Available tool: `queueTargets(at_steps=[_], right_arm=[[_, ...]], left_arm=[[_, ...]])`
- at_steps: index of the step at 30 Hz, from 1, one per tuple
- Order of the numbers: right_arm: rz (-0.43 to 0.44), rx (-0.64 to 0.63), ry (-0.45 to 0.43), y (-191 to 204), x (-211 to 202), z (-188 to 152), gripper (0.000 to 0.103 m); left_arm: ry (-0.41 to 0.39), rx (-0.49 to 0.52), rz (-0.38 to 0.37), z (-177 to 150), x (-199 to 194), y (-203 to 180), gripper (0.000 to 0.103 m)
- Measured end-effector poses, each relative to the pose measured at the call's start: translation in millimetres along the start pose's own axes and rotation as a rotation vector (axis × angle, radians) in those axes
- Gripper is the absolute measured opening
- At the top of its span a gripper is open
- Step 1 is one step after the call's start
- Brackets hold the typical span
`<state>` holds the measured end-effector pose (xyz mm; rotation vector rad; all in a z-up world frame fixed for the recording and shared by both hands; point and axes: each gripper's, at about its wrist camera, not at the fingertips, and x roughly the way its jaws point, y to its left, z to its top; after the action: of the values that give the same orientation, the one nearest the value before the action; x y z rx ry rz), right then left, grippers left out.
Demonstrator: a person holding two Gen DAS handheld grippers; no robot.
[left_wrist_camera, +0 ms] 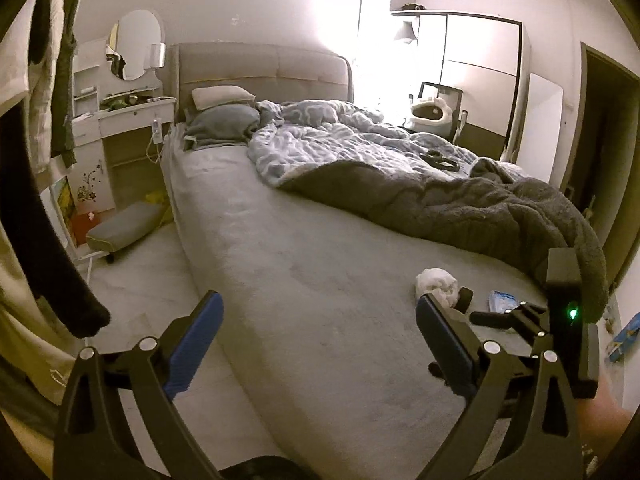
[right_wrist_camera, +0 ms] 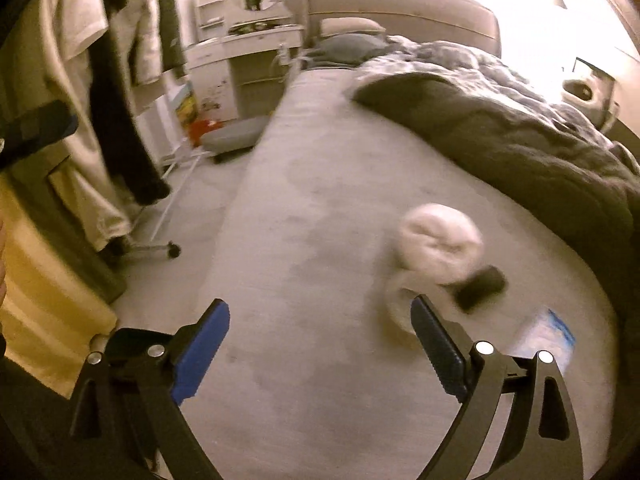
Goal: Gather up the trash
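Note:
A crumpled white tissue wad [left_wrist_camera: 437,283] lies on the grey bed sheet [left_wrist_camera: 320,272] near the foot of the bed. In the right wrist view the wad [right_wrist_camera: 440,246] is blurred, just ahead of my right fingertip. A small black object [right_wrist_camera: 482,287] lies beside it. A blue and white wrapper [left_wrist_camera: 502,303] lies further right and shows in the right wrist view [right_wrist_camera: 554,336]. My left gripper [left_wrist_camera: 320,320] is open and empty above the bed edge. My right gripper [right_wrist_camera: 320,328] is open and empty over the sheet; its body [left_wrist_camera: 560,320] shows in the left wrist view.
A rumpled grey and blue duvet [left_wrist_camera: 420,176] covers the far half of the bed. Pillows [left_wrist_camera: 224,112] lie at the headboard. A white dressing table [left_wrist_camera: 120,108] and a grey stool [left_wrist_camera: 124,224] stand on the left. Clothes hang on a rack [right_wrist_camera: 120,80] at left.

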<state>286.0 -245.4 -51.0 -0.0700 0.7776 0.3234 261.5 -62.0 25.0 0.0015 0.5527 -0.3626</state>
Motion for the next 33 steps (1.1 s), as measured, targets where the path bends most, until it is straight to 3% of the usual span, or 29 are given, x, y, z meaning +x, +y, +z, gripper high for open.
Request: queueTargets(at_steps=[14, 23, 33], right_arm=[[-0.089, 0.089, -0.024, -103, -22, -34, 0.099], [-0.125, 0.060, 0.012, -135, -20, -52, 0.099], [-0.086, 0.035, 0.037, -157, -11, -56, 0.099]], left_arm=[[0.069, 0.027, -0.111, -8, 55, -66, 0.099], [0.131, 0.093, -0.155, -17, 92, -107, 0.099], [0.249, 0.105, -0.186, -37, 137, -138, 0.098]])
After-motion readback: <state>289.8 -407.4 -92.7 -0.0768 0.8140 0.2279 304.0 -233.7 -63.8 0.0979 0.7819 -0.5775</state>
